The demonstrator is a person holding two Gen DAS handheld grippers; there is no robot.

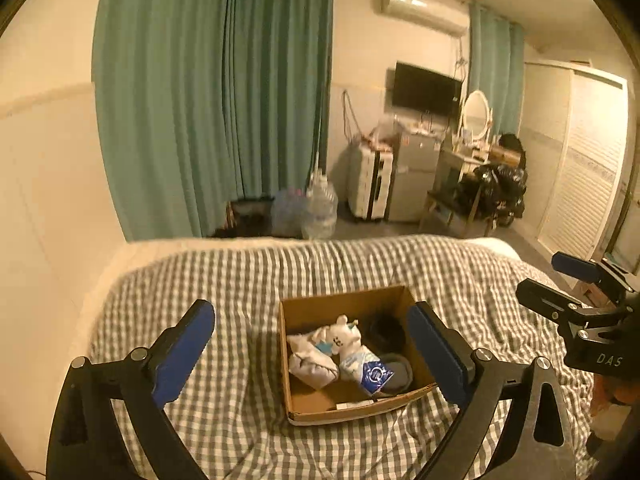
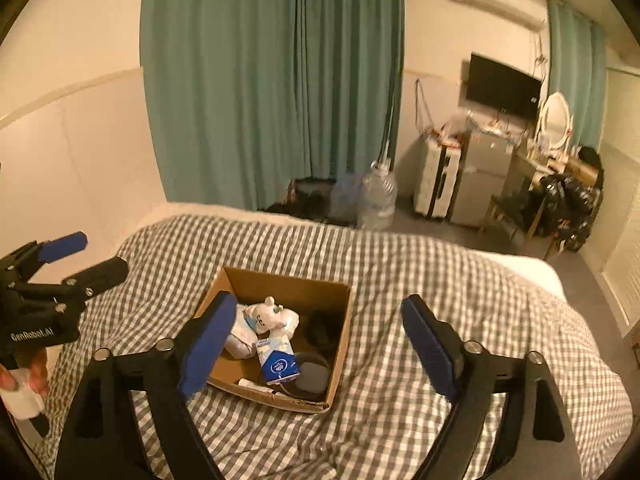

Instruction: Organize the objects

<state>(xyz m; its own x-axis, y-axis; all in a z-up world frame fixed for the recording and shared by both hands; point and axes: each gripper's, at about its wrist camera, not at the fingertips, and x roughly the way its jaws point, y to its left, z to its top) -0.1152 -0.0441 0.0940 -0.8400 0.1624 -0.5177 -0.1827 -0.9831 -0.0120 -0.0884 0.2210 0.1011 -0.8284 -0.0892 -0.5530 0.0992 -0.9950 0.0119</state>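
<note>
Both the left gripper (image 1: 312, 344) and right gripper (image 2: 320, 340) are hovering wide open and empty over the cardboard box (image 2: 240, 280) sitting mid-bed (image 2: 440, 280), where the plush toy (image 2: 266, 316) and tissue pack (image 2: 278, 362) are already lying, probably gathered for tidiness.

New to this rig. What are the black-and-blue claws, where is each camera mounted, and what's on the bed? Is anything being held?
No robot arm here: a person carries a two-finger gripper in each hand, and each gripper has a fisheye camera looking forward along its fingers. One picture is from the left gripper, with the right gripper at its right edge. The other picture is from the right gripper, with the left one at its left edge. Both are open and hold nothing. On the checked bedspread sits an open cardboard box holding a white plush toy, a blue-and-white tissue pack, white cloth and dark items too dim to name.
</note>
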